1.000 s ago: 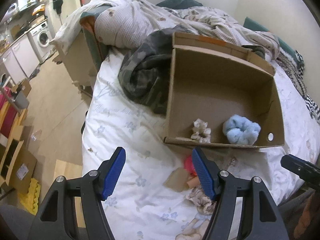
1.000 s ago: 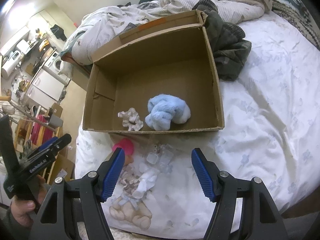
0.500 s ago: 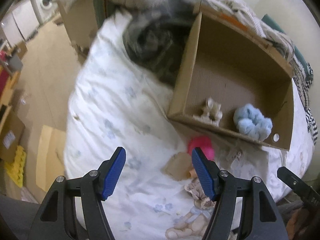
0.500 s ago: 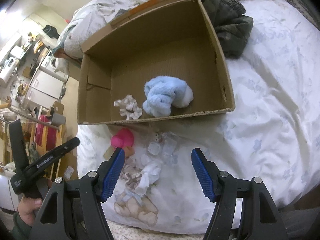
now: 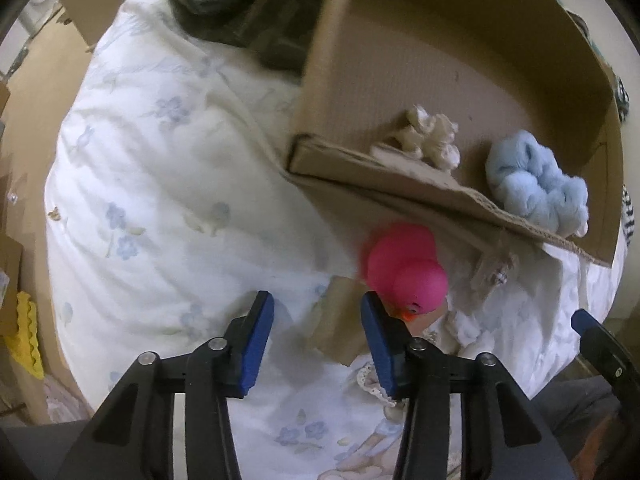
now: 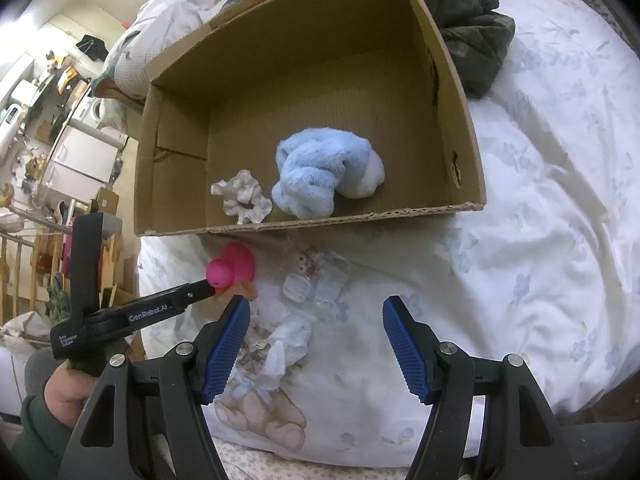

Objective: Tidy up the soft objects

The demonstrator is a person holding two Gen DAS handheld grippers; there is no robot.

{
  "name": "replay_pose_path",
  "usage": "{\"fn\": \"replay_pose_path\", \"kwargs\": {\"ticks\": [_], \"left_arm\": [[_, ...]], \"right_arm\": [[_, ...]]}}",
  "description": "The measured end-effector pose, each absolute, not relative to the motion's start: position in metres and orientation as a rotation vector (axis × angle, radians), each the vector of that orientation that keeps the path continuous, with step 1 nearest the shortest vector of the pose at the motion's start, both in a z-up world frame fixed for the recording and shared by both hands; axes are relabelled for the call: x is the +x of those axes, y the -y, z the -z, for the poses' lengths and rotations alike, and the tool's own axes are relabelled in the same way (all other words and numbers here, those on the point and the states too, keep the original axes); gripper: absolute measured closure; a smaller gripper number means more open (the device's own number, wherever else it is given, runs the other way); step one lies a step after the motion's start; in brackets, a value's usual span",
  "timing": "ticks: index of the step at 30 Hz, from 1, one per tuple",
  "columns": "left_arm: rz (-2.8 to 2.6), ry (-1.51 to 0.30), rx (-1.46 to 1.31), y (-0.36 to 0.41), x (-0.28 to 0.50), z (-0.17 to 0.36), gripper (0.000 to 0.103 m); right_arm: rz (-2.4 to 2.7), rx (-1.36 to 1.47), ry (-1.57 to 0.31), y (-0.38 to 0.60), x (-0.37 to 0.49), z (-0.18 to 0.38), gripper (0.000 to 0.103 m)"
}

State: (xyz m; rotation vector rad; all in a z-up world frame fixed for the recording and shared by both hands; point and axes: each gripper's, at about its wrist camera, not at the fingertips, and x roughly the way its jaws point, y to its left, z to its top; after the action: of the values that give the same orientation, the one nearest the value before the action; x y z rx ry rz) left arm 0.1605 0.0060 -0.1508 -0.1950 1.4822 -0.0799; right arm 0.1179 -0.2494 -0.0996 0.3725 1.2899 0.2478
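A pink rubber duck (image 5: 404, 268) lies on the bed just in front of the open cardboard box (image 5: 400, 172). My left gripper (image 5: 318, 320) is open, its right finger touching the duck's beak side; it also shows in the right wrist view (image 6: 200, 290) beside the duck (image 6: 232, 266). Inside the box (image 6: 464, 148) lie a light blue plush (image 6: 324, 178) and a cream scrunchie (image 6: 242, 198). My right gripper (image 6: 316, 320) is open and empty above white cloth pieces (image 6: 288, 340) and clear plastic items (image 6: 298, 286).
A dark camouflage garment (image 6: 468, 28) lies behind the box. A rumpled blanket (image 6: 160, 40) is at the bed's head. The bed edge drops to the floor at left, with cardboard boxes (image 5: 12, 264) there. A teddy-print cloth (image 6: 260, 416) lies near the front edge.
My left gripper has moved forward and down to the pink duck and its fingers have narrowed. The right gripper has moved slightly closer to the box.
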Motion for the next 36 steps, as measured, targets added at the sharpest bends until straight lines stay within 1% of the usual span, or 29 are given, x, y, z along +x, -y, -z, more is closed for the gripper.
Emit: {"fn": "replay_pose_path", "kwargs": {"ticks": [2,3,6,7,9,14,21,22,23,25,26,27,29,30,31,36], "left_arm": [[0.093,-1.488,-0.207,-0.003,0.160,0.151,0.070],[0.102,-1.489,-0.211,-0.002,0.159,0.151,0.076],[0.151,-1.501,-0.219,0.005,0.156,0.151,0.086],[0.159,-1.501,-0.218,0.007,0.156,0.150,0.087],[0.181,-1.504,-0.219,0.012,0.154,0.149,0.094],[0.149,-1.454,-0.226,0.007,0.149,0.129,0.095],[0.070,-1.339,-0.242,-0.021,0.136,0.088,0.095],[0.062,-1.325,-0.248,-0.025,0.136,0.086,0.095],[0.058,-1.317,-0.256,-0.031,0.133,0.082,0.095],[0.051,-1.305,-0.263,-0.036,0.132,0.080,0.095],[0.052,-1.304,-0.267,-0.039,0.133,0.081,0.095],[0.052,-1.304,-0.271,-0.039,0.132,0.081,0.095],[0.051,-1.305,-0.273,-0.037,0.133,0.086,0.095],[0.052,-1.305,-0.273,-0.037,0.133,0.086,0.095],[0.056,-1.306,-0.271,-0.038,0.133,0.085,0.095],[0.053,-1.302,-0.266,-0.036,0.130,0.081,0.095]], "right_arm": [[-0.250,0.376,-1.297,0.249,0.119,0.102,0.030],[-0.251,0.376,-1.300,0.248,0.120,0.102,0.030],[-0.253,0.367,-1.314,0.244,0.120,0.105,0.030],[-0.256,0.364,-1.319,0.243,0.121,0.106,0.030],[-0.260,0.356,-1.328,0.239,0.121,0.109,0.030],[-0.297,0.385,-1.377,0.233,0.121,0.119,0.030],[-0.382,0.441,-1.504,0.216,0.119,0.146,0.031],[-0.378,0.430,-1.500,0.213,0.119,0.148,0.035],[-0.373,0.405,-1.495,0.208,0.119,0.148,0.043],[-0.394,0.373,-1.516,0.198,0.120,0.154,0.050],[-0.404,0.363,-1.527,0.194,0.119,0.157,0.058],[-0.404,0.346,-1.534,0.191,0.118,0.159,0.062],[-0.400,0.301,-1.543,0.188,0.115,0.161,0.079],[-0.396,0.282,-1.538,0.188,0.114,0.160,0.085],[-0.394,0.268,-1.531,0.189,0.113,0.158,0.094],[-0.390,0.287,-1.473,0.202,0.110,0.140,0.095]]}}
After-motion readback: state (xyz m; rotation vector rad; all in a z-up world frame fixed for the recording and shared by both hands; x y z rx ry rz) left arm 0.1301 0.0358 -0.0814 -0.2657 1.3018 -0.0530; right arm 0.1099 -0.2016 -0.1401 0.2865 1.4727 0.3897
